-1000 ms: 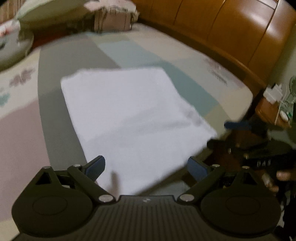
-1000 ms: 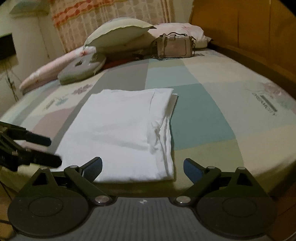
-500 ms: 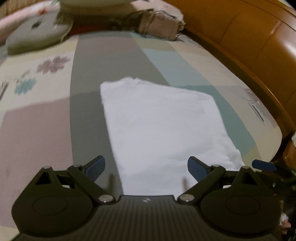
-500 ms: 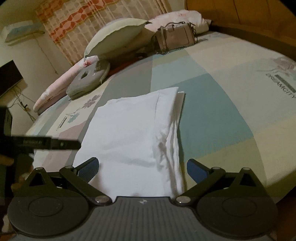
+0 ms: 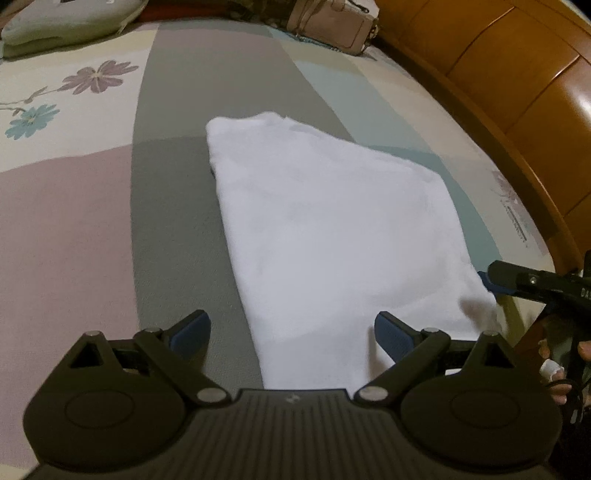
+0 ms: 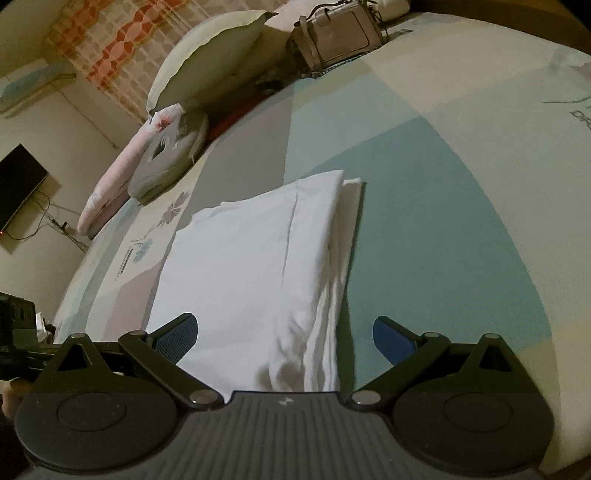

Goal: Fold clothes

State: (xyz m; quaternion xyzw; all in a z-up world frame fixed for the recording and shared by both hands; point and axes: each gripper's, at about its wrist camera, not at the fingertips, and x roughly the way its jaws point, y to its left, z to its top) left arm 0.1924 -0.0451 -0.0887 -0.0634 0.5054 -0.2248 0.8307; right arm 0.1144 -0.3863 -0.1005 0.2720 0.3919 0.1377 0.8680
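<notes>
A white garment [image 5: 332, 236] lies folded into a flat rectangle on the patchwork bedspread [image 5: 74, 206]. My left gripper [image 5: 291, 334] is open above the garment's near left corner, with nothing pressed between its blue pads. My right gripper [image 6: 284, 334] is also open wide, over the garment's [image 6: 251, 273] near right edge, where the folded layers stack up. In the left wrist view the right gripper's [image 5: 517, 282] fingers show at the garment's near right corner, held by a hand [image 5: 569, 358].
Pillows [image 6: 207, 62] and a beige handbag [image 6: 340, 33] lie at the far end of the bed. A wooden wardrobe [image 5: 517, 74] runs along the right side. A dark screen [image 6: 18, 184] hangs on the left wall.
Both grippers have moved in closer to the garment's near edge and rolled; the garment now fills more of each view. The garment itself has not moved.
</notes>
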